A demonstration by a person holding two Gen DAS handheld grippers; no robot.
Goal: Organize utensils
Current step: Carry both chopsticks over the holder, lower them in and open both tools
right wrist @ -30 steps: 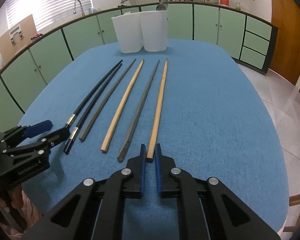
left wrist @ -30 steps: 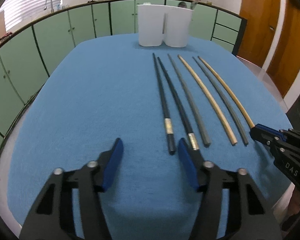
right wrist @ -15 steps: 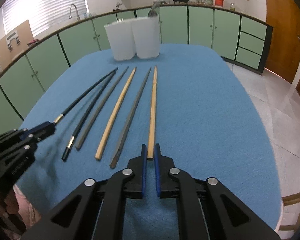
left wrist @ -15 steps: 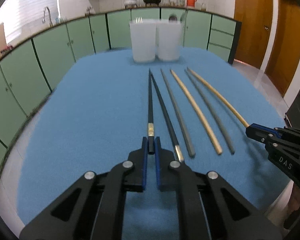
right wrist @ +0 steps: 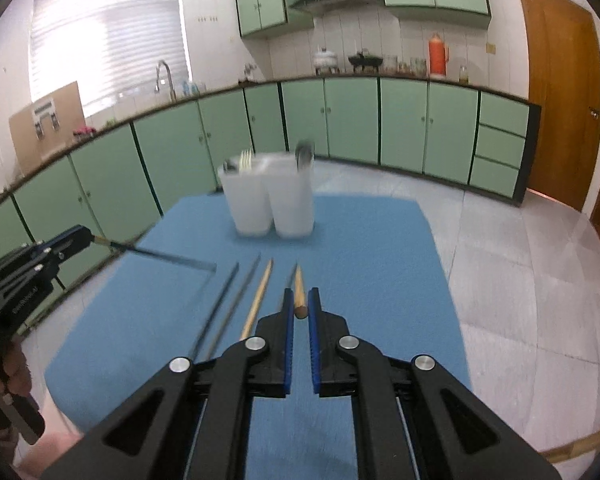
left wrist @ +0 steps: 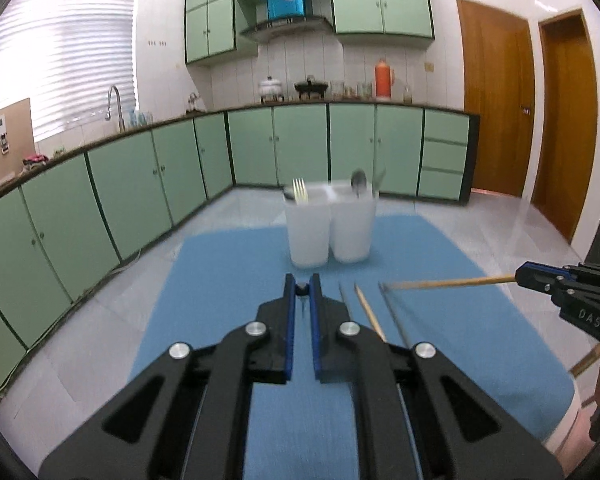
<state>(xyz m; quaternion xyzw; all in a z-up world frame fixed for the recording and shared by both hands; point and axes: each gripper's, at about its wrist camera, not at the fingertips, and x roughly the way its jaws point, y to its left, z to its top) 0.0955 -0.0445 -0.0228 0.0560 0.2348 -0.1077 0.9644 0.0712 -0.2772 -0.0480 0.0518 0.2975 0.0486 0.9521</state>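
Observation:
My left gripper (left wrist: 301, 280) is shut on the butt end of a black chopstick (left wrist: 301, 289), lifted above the blue table (left wrist: 228, 272). In the right wrist view that black chopstick (right wrist: 160, 256) sticks out level from the left gripper (right wrist: 80, 236). My right gripper (right wrist: 300, 296) is shut on the end of a wooden chopstick (right wrist: 299, 284), also raised. It shows from the left wrist as the right gripper (left wrist: 536, 274) holding the wooden chopstick (left wrist: 452, 282) level. Another wooden chopstick (right wrist: 260, 296) and several dark ones (right wrist: 242, 292) lie on the cloth.
Two white tubs (left wrist: 328, 228) stand side by side at the table's far end, with a fork (left wrist: 299, 192) and a spoon (left wrist: 358, 180) in them. Green cabinets (left wrist: 100, 200) ring the room. A person's hand (right wrist: 14, 368) grips the left tool's handle.
The left gripper closed on the black chopstick's end. Both grippers then rose and tipped up, each lifting its chopstick off the table. The other chopsticks stayed on the cloth.

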